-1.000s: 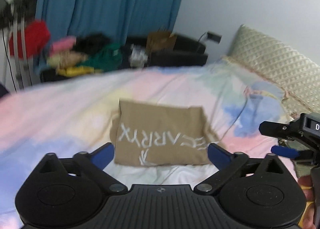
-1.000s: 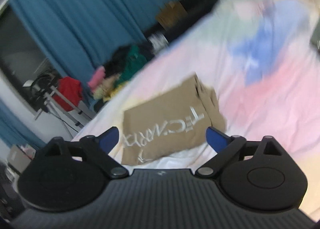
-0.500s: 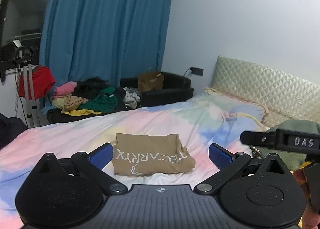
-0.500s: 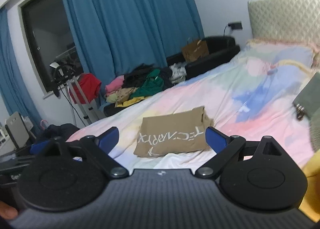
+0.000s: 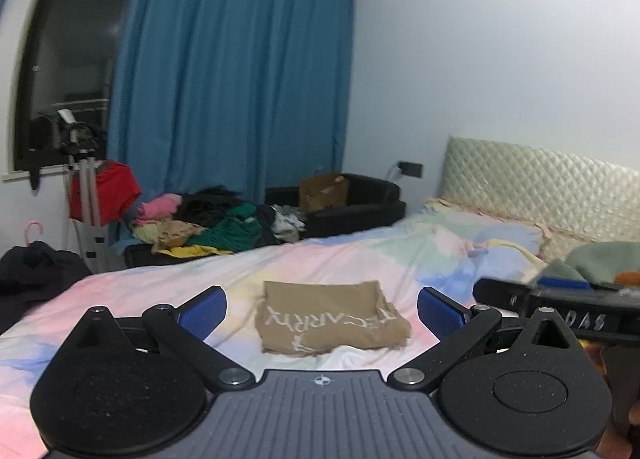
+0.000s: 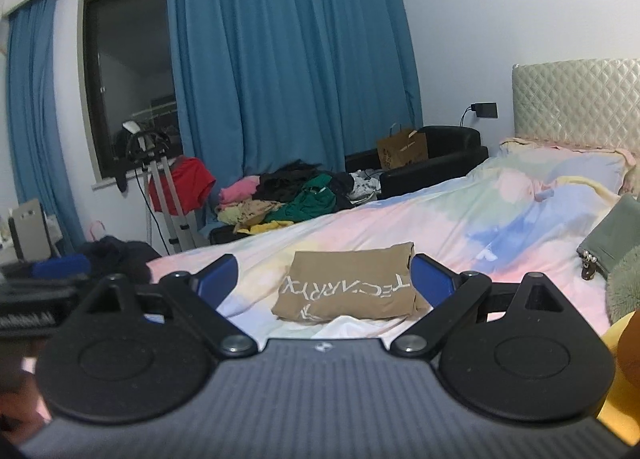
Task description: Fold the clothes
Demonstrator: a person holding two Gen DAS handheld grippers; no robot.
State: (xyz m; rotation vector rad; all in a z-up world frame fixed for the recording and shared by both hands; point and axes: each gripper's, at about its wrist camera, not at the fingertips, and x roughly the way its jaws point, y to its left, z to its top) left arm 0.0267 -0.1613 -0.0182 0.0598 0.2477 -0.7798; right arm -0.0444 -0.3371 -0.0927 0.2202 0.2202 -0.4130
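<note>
Tan shirt (image 5: 331, 317): one, folded, on bed (image 5: 360, 259) | left gripper (image 5: 322, 309), right gripper (image 6: 323, 279): fingers spread, empty

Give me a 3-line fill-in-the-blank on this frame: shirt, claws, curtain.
1. The folded tan shirt lies on the pastel ____.
2. Both the left claw and the right claw are ____ and hold nothing.
3. The curtain behind the pile of clothes is ____ in colour.

Missing words: bed; open; blue
</note>
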